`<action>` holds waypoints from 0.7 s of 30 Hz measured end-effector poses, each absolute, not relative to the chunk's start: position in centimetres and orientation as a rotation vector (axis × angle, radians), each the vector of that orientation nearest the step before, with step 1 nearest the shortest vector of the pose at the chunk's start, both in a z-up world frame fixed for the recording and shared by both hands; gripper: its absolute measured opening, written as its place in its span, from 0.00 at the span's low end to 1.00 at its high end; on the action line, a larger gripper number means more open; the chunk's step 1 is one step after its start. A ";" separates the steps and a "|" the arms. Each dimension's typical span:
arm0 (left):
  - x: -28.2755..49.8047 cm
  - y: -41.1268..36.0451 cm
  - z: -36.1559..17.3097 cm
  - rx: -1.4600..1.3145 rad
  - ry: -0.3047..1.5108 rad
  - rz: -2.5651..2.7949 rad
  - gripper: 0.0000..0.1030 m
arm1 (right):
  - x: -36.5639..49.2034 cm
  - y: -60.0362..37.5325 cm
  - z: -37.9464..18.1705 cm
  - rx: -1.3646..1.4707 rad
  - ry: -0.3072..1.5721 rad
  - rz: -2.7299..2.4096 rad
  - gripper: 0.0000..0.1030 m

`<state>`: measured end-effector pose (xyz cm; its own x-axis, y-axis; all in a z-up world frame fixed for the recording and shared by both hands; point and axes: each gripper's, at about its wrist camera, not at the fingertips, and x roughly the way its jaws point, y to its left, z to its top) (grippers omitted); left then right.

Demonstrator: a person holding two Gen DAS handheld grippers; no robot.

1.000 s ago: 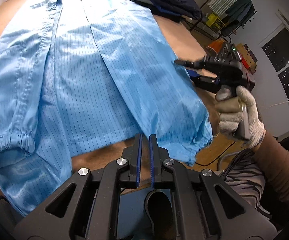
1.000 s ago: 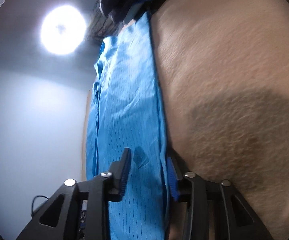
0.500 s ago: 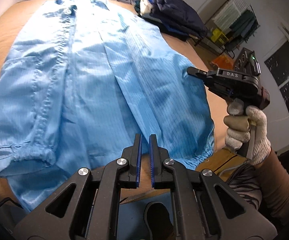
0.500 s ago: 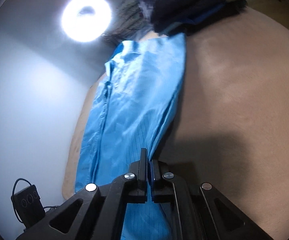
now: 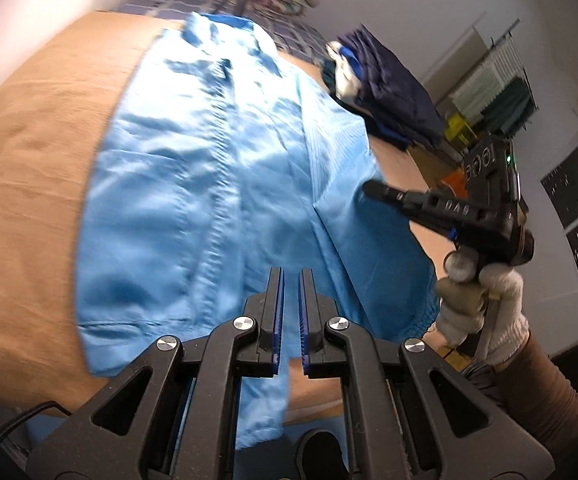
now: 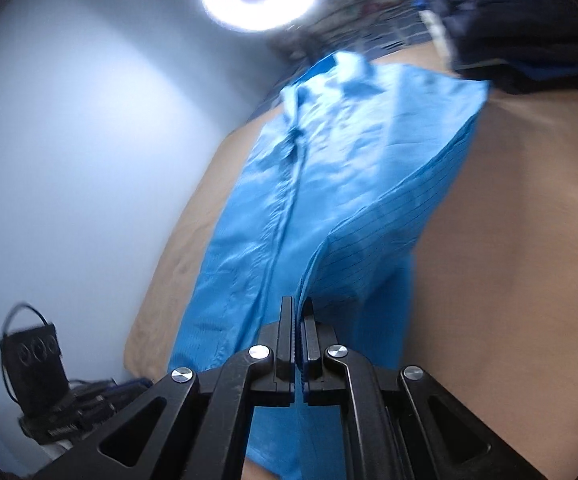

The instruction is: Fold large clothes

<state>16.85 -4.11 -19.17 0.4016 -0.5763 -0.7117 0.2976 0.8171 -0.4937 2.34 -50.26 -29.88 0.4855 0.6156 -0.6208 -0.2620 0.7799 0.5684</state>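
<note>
Blue shirt (image 6: pixel 321 184) pinched in right gripper (image 6: pixel 297 312) jaws (left gripper (image 5: pixel 291 280) clenched empty, its view alone shows).

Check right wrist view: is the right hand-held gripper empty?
No, the right hand-held gripper is shut on a lifted fold of the blue garment.

The left gripper (image 5: pixel 291 316) points forward and down, its jaws nearly together with only a narrow slit between the blue pads. The right gripper (image 6: pixel 298 334) has its jaws clamped on a fold of blue cloth. At three o'clock a gloved right hand (image 5: pixel 485 312) grips its handle.
</note>
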 end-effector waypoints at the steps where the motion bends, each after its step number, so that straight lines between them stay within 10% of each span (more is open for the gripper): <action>1: 17.1 -3.6 -19.2 -0.320 1.014 -0.556 0.04 | 2.5 -49.4 -30.0 0.412 0.927 0.564 0.00; 14: 20.0 -0.4 -20.5 -0.371 1.007 -0.504 0.04 | 3.6 -38.9 -35.7 0.083 1.151 0.608 0.00; 21: 21.6 -0.5 -20.9 -0.363 1.015 -0.530 0.04 | 2.5 -41.9 -31.4 0.201 1.089 0.653 0.28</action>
<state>21.57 -0.46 -20.90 0.4197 -0.5745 -0.7027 0.2488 0.8173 -0.5197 2.54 -41.89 -31.44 0.2992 0.5829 -0.7555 -0.3921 0.7969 0.4595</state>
